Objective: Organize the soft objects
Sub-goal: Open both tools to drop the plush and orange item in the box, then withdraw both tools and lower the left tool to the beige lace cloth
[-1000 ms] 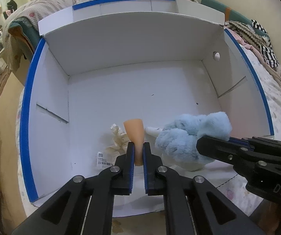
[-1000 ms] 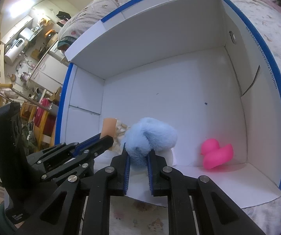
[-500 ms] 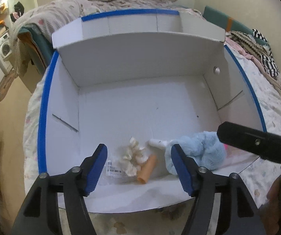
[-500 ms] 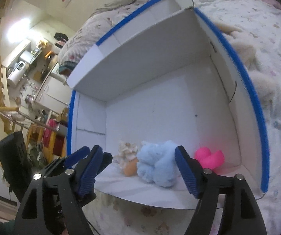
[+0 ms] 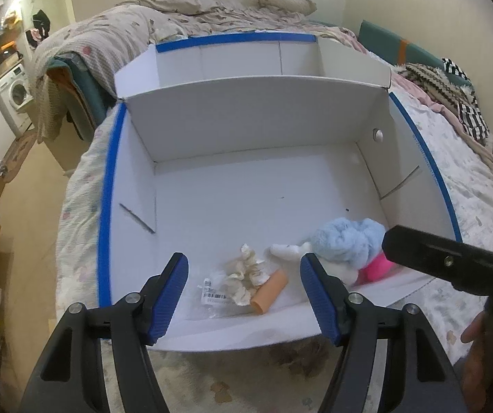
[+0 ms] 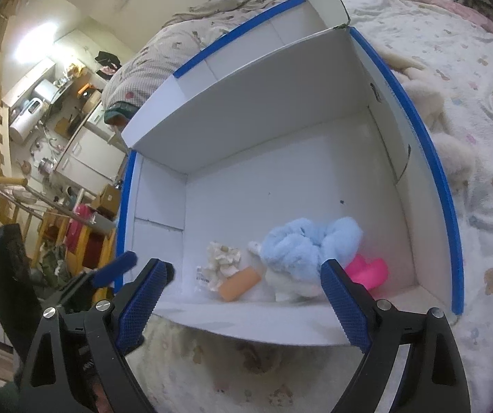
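Bedding spreads across my whole field: a pale printed bedspread point(image 6: 480, 206) under everything, and a rumpled quilt point(image 5: 115, 44) heaped at the far end. Off to the left I see a washing machine point(image 5: 17, 91) and cluttered kitchen shelving point(image 6: 50, 103).

On the bedspread sits the white box point(image 5: 246, 127), edged with blue tape, its far flap folded back. Its low front wall stands between both tools and the contents.

Next in size, my 2 tools. From the left wrist camera, the left gripper point(image 5: 244, 296) has its blue pads spread wide, holding nothing and touching nothing; it hangs over the front wall. The right gripper point(image 6: 243, 306) is likewise spread wide and empty. Its black body crosses the right side of the left view, partly covering the pink toy.

Inside, near the front wall, the soft things lie in 1 row. The blue plush point(image 6: 301, 244) is the biggest, lying on something white and leaning against the pink toy point(image 6: 368, 272) at its right. Left of it lies the orange cylinder point(image 5: 268, 290) on its side, touching the cream crumpled piece point(image 5: 246, 272), with a barcode label point(image 5: 213, 296) beside that. All lie beyond the open pads, framed between them.
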### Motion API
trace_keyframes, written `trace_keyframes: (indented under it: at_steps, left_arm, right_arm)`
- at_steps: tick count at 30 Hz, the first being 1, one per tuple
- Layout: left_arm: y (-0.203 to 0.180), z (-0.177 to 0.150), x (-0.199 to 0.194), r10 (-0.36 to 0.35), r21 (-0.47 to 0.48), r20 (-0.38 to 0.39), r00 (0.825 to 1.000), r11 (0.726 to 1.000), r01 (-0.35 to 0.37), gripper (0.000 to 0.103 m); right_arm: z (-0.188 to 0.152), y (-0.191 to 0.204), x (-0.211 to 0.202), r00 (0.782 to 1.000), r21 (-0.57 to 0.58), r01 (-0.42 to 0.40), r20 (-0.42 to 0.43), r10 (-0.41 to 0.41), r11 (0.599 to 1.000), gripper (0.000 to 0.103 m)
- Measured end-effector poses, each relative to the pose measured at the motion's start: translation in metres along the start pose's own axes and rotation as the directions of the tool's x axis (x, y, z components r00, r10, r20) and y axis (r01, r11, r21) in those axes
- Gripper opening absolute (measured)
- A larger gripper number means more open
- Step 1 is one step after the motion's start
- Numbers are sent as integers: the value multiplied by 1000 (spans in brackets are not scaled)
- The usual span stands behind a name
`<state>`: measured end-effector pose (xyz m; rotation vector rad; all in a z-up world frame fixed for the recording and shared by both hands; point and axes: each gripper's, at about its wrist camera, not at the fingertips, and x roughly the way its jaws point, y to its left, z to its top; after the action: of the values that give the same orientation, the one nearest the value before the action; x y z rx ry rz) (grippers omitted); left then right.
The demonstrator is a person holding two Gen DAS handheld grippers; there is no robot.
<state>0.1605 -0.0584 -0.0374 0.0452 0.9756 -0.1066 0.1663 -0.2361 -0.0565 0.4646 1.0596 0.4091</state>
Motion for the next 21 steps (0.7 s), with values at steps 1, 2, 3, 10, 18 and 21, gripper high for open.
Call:
trace_keyframes:
  at_steps: [1,2,3,10,18,21]
  left_arm:
    - [2,-1,-3,7,1,5,1000,1000,-7,65]
    - [3,-2,-5,13,1,8,1000,1000,-13,65]
    - [4,-4,-8,17,1,12,1000,1000,-17,65]
    - [13,-14,-20,50,-4,18,999,999,-50,65]
    - [15,-32,-29,58,-13,8,998,998,-58,65]
    - [13,-40,-32,69,-8,5,998,998,-69,65]
  right_arm:
    - [-2,0,-1,1000,0,3,0,-3,1000,97]
    - [-4,1,-3,1000,1,5,-1,-5,1000,97]
    - [-6,1,-4,1000,3,7,-2,-7,1000,97]
    - [-18,6,-16,999,-34,34,2,-34,999,97]
    - [-36,3,-36,998,-16,47,30,-46,999,97]
    - [-45,4,-39,998,-17,49,28,-48,999,97]
